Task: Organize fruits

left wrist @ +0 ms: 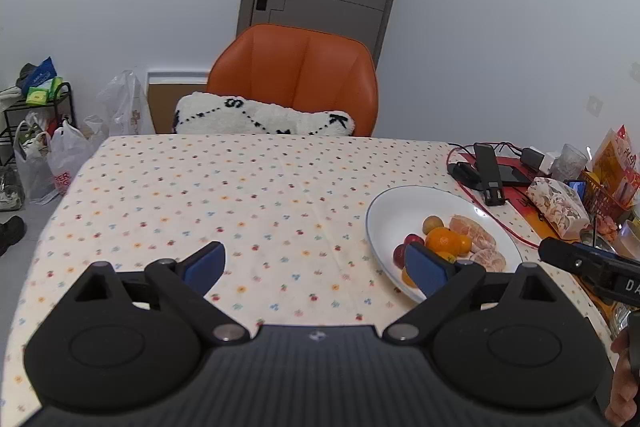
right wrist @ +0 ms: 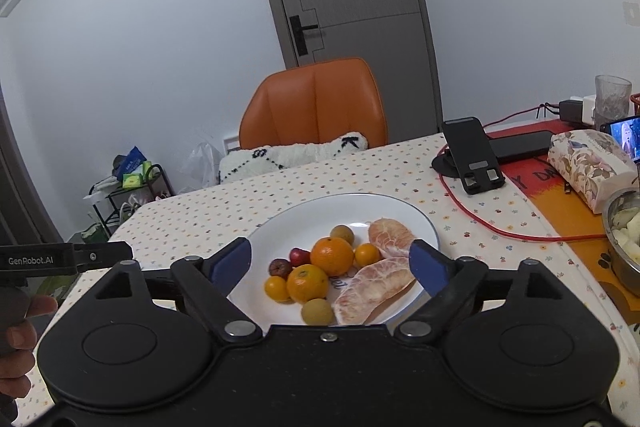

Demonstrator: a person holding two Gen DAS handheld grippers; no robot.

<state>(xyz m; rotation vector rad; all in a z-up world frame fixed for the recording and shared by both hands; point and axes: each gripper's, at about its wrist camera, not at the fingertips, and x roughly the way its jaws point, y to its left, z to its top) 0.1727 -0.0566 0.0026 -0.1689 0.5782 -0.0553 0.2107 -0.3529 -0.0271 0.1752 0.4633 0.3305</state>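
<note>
**Both grippers open, fruit sitting on plate**

L gripper (left wrist: 316, 267) is hovering over the spotted tablecloth (left wrist: 240, 187), jaws spread wide w/ nothing btwn them; its right blue pad (left wrist: 424, 267) is overlapping the near rim of the white plate (left wrist: 384, 211). R gripper (right wrist: 332, 263) is hanging just above the plate (right wrist: 400, 207), jaws also wide apart and holding nothing, framing the fruit. On the plate: two oranges (right wrist: 332, 255) touching, small yellow-orange fruits (right wrist: 276, 287) beside them, two dark red ones (right wrist: 280, 267), two brownish-green round ones (right wrist: 317, 311), and two peeled pomelo segments (right wrist: 372, 291) lying at the right side. A phone stand (right wrist: 472, 155) and red cable (right wrist: 480, 223) are sitting beyond the plate; an orange chair (left wrist: 296, 79) is standing at the far table edge.
</note>
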